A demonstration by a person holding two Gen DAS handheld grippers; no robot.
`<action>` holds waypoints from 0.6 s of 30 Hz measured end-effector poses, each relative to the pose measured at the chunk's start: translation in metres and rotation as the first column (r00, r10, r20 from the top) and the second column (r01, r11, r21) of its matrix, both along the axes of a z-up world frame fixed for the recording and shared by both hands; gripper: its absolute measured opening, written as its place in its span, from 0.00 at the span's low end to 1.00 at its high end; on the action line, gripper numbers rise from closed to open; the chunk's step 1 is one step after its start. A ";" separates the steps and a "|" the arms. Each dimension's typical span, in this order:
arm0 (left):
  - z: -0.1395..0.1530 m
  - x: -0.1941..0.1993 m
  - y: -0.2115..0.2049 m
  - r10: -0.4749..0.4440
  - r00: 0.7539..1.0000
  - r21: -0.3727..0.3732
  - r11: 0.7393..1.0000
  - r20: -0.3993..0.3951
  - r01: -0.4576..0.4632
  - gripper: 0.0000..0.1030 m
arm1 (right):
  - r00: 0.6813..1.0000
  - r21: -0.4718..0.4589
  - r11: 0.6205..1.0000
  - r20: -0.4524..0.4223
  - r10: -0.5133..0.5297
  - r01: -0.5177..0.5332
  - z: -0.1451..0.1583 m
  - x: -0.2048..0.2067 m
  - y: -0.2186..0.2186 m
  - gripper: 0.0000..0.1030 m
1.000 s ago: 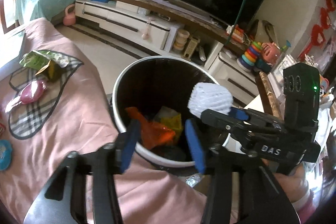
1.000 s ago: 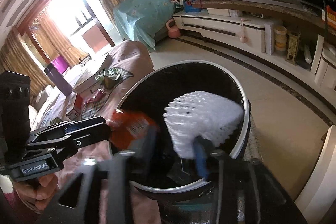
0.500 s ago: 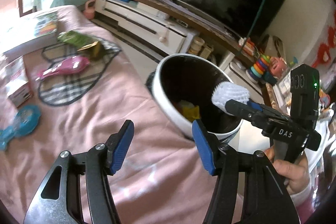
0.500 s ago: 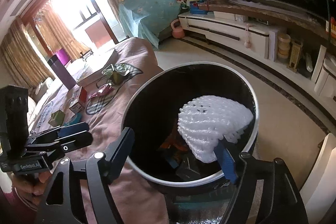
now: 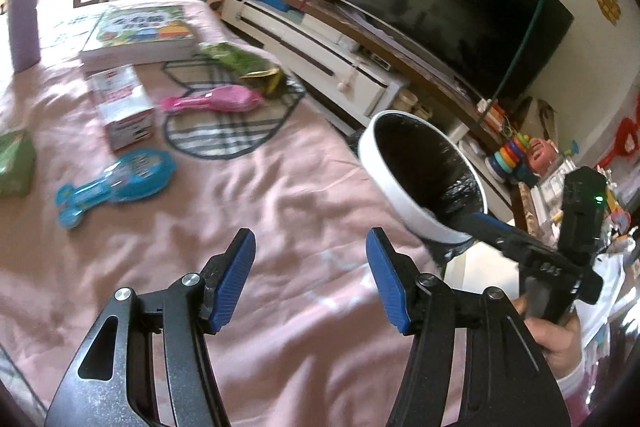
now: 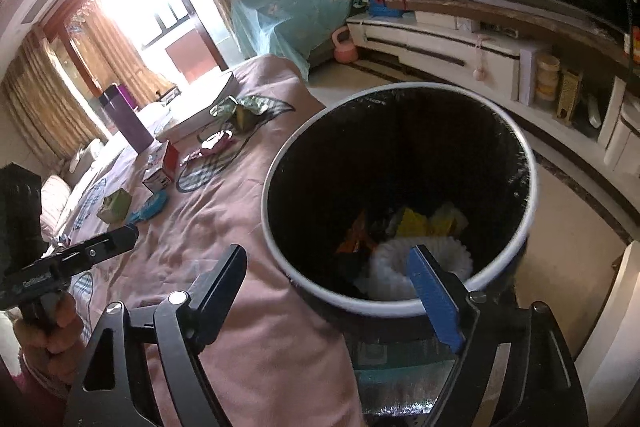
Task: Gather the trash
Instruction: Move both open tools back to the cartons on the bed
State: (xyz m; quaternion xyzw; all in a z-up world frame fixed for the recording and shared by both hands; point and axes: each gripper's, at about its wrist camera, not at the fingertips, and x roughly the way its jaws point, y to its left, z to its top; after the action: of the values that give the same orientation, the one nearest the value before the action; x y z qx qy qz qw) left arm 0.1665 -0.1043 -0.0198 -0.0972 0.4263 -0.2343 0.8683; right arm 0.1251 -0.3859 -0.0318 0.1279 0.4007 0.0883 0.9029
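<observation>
Now we see the white foam net [image 6: 420, 263] lying inside the trash bin [image 6: 400, 303], low in the right-wrist frame, its ribbed mesh bunched into a pale mound on top of yellow wrappers [image 6: 416, 223] and an orange wrapper [image 6: 354, 235]. The bin is round, with a white rim and a black liner; in the left-wrist view it sits at centre right [image 5: 384, 171]. Our right gripper [image 6: 332, 283] hangs over the near rim, its jaws opening wide with nothing pressed between them; the net lies beyond them, loose. Our left gripper [image 5: 308, 279] is at the bottom of its own frame, jaws about half apart and empty, above the pink bedspread [image 5: 280, 195]. Further out on the bedspread, at upper left of that view, lie a green wrapper [image 5: 236, 57], a pink toy [image 5: 216, 101], a blue toy [image 5: 120, 179], a small carton [image 5: 124, 107] and a picture book [image 5: 140, 31].
</observation>
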 end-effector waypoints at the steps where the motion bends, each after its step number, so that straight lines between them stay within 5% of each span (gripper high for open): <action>1: -0.002 -0.002 0.006 0.012 1.000 0.001 1.000 -0.002 -0.012 0.57 | 1.000 0.004 1.000 0.009 -0.006 0.006 0.002 -0.004 0.001 0.83; 10: -0.009 -0.017 0.067 0.138 0.990 0.040 0.990 -0.002 -0.138 0.57 | 0.996 0.019 0.999 0.087 0.031 -0.033 0.014 -0.004 0.050 0.83; 18: -0.018 -0.020 0.135 0.293 0.956 0.064 0.954 -0.015 -0.292 0.67 | 0.991 0.084 0.990 0.073 0.110 -0.116 0.005 0.020 0.110 0.84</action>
State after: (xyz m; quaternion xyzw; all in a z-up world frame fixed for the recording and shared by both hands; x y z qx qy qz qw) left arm 0.1467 0.0309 -0.0374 -0.1355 0.4247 -0.0888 0.8907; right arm 0.1454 -0.2762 -0.0271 0.1417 0.3718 0.1612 0.9031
